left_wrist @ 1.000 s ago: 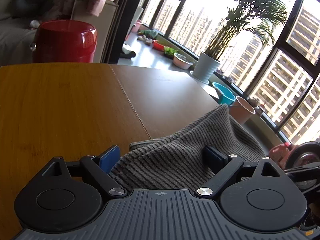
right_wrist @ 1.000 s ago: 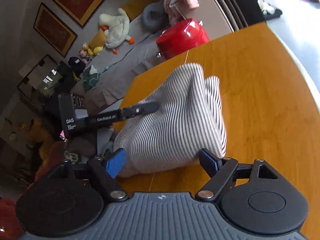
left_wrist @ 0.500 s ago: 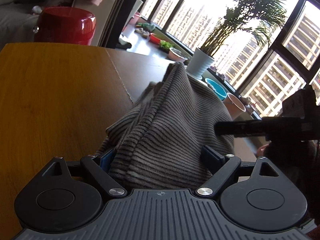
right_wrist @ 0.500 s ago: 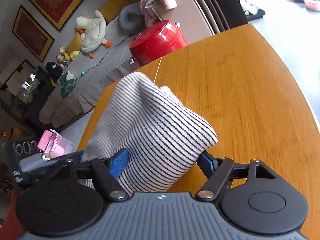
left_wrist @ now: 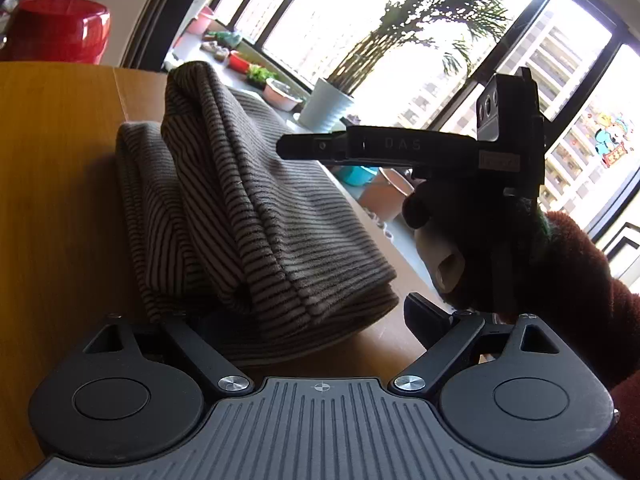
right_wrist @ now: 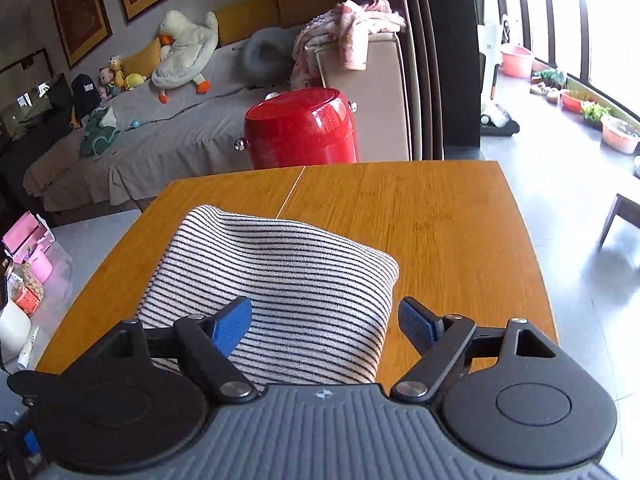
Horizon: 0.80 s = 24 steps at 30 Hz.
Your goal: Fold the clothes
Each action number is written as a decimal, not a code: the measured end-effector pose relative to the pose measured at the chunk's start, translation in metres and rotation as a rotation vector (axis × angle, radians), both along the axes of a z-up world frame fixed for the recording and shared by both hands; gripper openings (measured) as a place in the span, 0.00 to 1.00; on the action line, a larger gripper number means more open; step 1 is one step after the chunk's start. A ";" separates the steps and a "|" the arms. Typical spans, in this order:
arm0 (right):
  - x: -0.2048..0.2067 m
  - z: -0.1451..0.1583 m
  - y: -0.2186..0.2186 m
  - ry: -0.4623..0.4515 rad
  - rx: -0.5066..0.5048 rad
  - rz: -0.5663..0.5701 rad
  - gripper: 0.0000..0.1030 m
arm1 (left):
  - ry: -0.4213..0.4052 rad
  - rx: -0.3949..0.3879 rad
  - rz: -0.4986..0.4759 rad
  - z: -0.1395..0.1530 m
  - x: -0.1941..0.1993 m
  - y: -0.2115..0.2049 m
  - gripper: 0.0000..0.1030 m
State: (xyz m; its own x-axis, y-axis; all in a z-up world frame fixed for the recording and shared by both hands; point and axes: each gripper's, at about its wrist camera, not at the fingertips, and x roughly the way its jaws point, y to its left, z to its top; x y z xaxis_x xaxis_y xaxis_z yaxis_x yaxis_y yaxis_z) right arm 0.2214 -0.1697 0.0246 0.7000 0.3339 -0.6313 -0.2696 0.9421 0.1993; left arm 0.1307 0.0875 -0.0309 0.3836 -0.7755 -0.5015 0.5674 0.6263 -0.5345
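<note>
A black-and-white striped garment (left_wrist: 280, 220) lies folded into a thick bundle on the wooden table (left_wrist: 60, 160). My left gripper (left_wrist: 296, 320) straddles its near end with jaws opening. The left finger is hidden behind the cloth; the right finger (left_wrist: 424, 320) stands apart from it. In the right wrist view the same garment (right_wrist: 288, 272) lies between the opening jaws of my right gripper (right_wrist: 324, 320). One blue pad (right_wrist: 232, 324) rests over the cloth, and the other is off its edge. The right gripper (left_wrist: 304, 146) also shows side-on, held by a hand (left_wrist: 440, 248).
A red drum-shaped container (right_wrist: 300, 132) stands beyond the table's far edge (right_wrist: 400, 166), with a sofa (right_wrist: 140, 140) behind it. A potted palm (left_wrist: 326, 106) and bowls line the window. Pink boxes (right_wrist: 28, 236) sit off the table's left side.
The lifted fold of the garment has come down into a compact bundle. The right gripper has rolled level and now crosses the left view, nearer; the left gripper has left the right view.
</note>
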 end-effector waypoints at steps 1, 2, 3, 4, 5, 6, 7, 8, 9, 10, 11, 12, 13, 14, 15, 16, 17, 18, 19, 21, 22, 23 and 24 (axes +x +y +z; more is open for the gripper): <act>-0.006 0.003 -0.002 -0.016 -0.011 -0.001 0.79 | -0.016 -0.005 0.012 0.004 -0.004 0.007 0.91; -0.012 0.006 -0.003 -0.032 -0.021 0.000 0.79 | -0.033 -0.007 0.037 0.008 -0.007 0.015 0.91; -0.020 0.009 -0.005 -0.047 -0.027 0.009 0.79 | -0.051 -0.009 0.063 0.013 -0.010 0.023 0.91; -0.027 0.011 -0.007 -0.063 -0.033 0.018 0.80 | -0.063 -0.005 0.108 0.015 -0.008 0.033 0.91; -0.035 0.013 -0.007 -0.076 -0.042 0.029 0.82 | -0.074 -0.001 0.153 0.018 -0.007 0.043 0.91; -0.042 0.014 -0.006 -0.089 -0.048 0.048 0.83 | -0.086 0.003 0.198 0.021 -0.005 0.052 0.90; -0.050 0.016 -0.002 -0.104 -0.051 0.080 0.84 | -0.075 0.009 0.237 0.020 -0.001 0.058 0.87; -0.057 0.016 0.002 -0.116 -0.054 0.112 0.84 | -0.062 0.023 0.254 0.016 0.005 0.059 0.82; -0.065 0.015 0.009 -0.126 -0.057 0.150 0.84 | -0.048 0.037 0.271 0.013 0.010 0.060 0.79; -0.074 0.015 0.016 -0.137 -0.060 0.190 0.84 | -0.035 0.051 0.287 0.009 0.016 0.061 0.71; -0.083 0.013 0.027 -0.150 -0.067 0.237 0.84 | -0.022 0.077 0.291 0.004 0.021 0.058 0.64; -0.091 0.011 0.036 -0.166 -0.085 0.270 0.84 | -0.010 0.108 0.293 -0.001 0.027 0.053 0.62; -0.098 0.009 0.046 -0.183 -0.106 0.301 0.84 | -0.001 0.134 0.290 -0.005 0.032 0.049 0.59; -0.104 0.004 0.056 -0.202 -0.147 0.327 0.84 | 0.005 0.146 0.285 -0.009 0.033 0.045 0.58; -0.110 -0.001 0.067 -0.222 -0.189 0.352 0.85 | -0.006 0.141 0.278 -0.010 0.035 0.043 0.57; -0.116 -0.006 0.077 -0.243 -0.233 0.371 0.86 | -0.004 0.139 0.275 -0.012 0.034 0.042 0.57; -0.120 -0.015 0.087 -0.269 -0.294 0.365 0.86 | -0.004 0.134 0.275 -0.012 0.035 0.042 0.57; -0.123 -0.023 0.097 -0.294 -0.351 0.358 0.87 | -0.006 0.131 0.274 -0.011 0.032 0.041 0.57; -0.124 -0.029 0.104 -0.315 -0.393 0.345 0.87 | -0.008 0.135 0.273 -0.012 0.031 0.042 0.57; -0.125 -0.038 0.114 -0.357 -0.453 0.323 0.87 | -0.008 0.140 0.270 -0.013 0.030 0.042 0.57; -0.125 -0.039 0.116 -0.374 -0.466 0.312 0.86 | -0.008 0.142 0.268 -0.014 0.030 0.041 0.57; -0.124 -0.038 0.115 -0.380 -0.460 0.305 0.82 | -0.009 0.140 0.267 -0.014 0.028 0.042 0.57; -0.123 -0.036 0.113 -0.380 -0.447 0.301 0.79 | -0.008 0.136 0.265 -0.014 0.028 0.040 0.57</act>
State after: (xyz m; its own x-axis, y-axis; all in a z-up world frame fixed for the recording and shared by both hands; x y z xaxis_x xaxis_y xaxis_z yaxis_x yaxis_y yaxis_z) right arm 0.0987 -0.0568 -0.0113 0.8184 0.3130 -0.4820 -0.5088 0.7845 -0.3544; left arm 0.1589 0.1279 -0.0446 0.5681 -0.5735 -0.5902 0.3787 0.8189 -0.4312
